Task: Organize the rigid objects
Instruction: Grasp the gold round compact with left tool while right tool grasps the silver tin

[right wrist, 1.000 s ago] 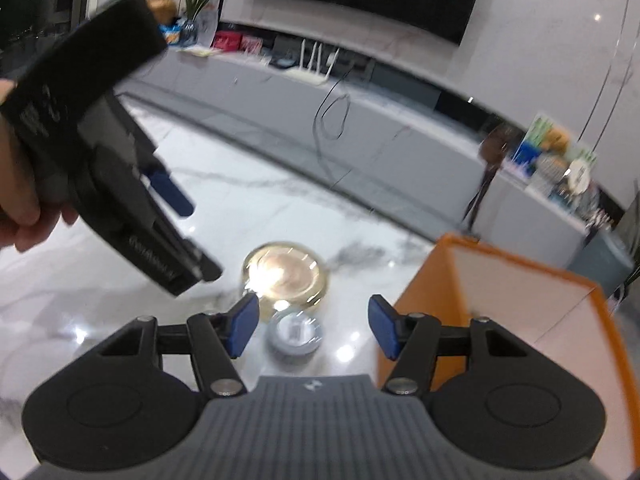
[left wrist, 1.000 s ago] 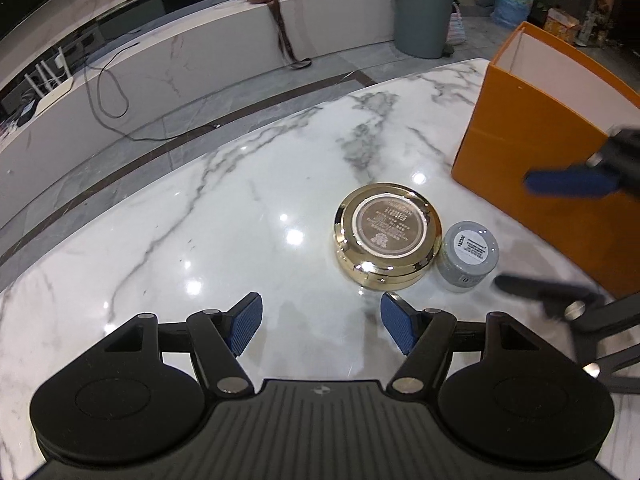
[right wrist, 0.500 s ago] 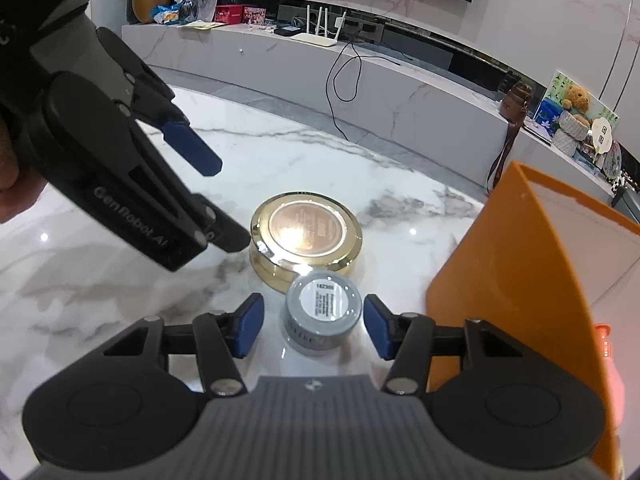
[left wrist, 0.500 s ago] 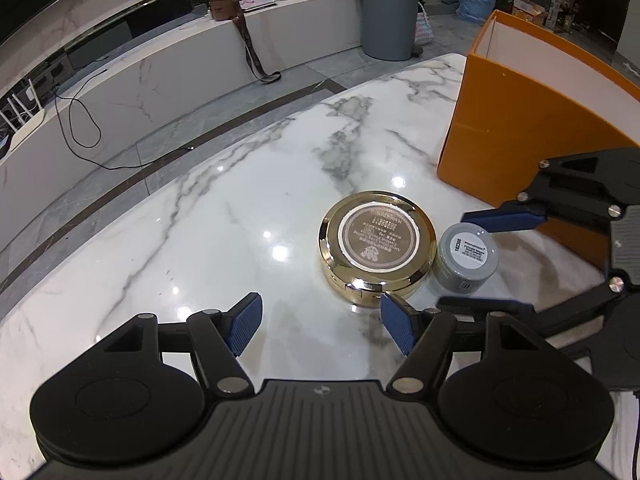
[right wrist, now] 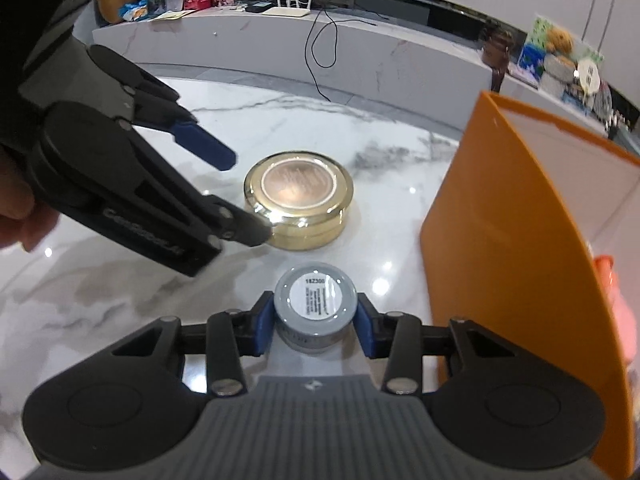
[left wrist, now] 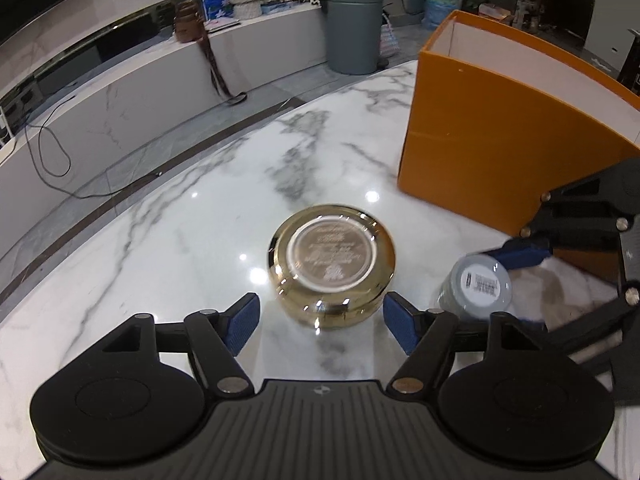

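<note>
On the white marble tabletop (left wrist: 168, 240), the right gripper (right wrist: 314, 322) has its jaws clamped on a small grey lidded jar (right wrist: 316, 312). The left gripper (left wrist: 320, 322) has its jaws opening around a round gold tin (left wrist: 332, 264), not touching.

Open marble tabletop (left wrist: 168, 240) left of the gold tin (left wrist: 332, 264), orange box (left wrist: 500, 152) walling the right edge, grey jar (right wrist: 316, 312) just beside the tin, narrow gap between.

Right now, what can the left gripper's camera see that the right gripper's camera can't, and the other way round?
Only the left wrist view shows the grey bin and the water bottle on the floor. Only the right wrist view shows the white router on the counter and the right gripper squeezing the small grey jar. Both show the gold tin, the orange box, the marble table and the opening left gripper, tin between its pads.
</note>
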A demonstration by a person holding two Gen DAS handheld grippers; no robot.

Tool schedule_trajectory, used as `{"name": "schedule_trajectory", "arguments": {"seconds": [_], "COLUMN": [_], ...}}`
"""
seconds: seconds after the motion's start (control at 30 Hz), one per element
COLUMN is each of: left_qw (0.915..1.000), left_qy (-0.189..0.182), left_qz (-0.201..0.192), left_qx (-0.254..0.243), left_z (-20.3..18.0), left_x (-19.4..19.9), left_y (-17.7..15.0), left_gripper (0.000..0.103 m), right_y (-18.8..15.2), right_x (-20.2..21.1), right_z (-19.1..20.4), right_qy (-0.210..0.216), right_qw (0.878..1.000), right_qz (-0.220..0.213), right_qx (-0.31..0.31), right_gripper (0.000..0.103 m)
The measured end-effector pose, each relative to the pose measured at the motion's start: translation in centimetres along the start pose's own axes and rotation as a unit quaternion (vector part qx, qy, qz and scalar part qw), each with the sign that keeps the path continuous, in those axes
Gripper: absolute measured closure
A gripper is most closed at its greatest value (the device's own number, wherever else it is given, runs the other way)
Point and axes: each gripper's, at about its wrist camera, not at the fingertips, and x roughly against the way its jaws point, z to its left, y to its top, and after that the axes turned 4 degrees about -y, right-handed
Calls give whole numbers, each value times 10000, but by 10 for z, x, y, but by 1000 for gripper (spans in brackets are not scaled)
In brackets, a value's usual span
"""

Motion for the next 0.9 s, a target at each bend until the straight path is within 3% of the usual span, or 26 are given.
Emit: {"name": "schedule_trajectory", "arguments": {"seconds": [0.63, 0.9], "left_qw": [9982, 9974], "left_qy": [268, 96], "left_qz": [-536, -676], "left_qx": [-29, 244], "left_z": [-14, -7], "left_x": [-32, -33], "left_y": [10, 8], "left_gripper": [11, 15], "right_y": [-2, -4], "right_x": [-6, -5], "right_z": [-6, -5], "right_qy": [137, 129], "right_qw": [9998, 9998], "right_qz": [-5, -51], "right_qx": [-170, -156], "right_gripper": [61, 62]}}
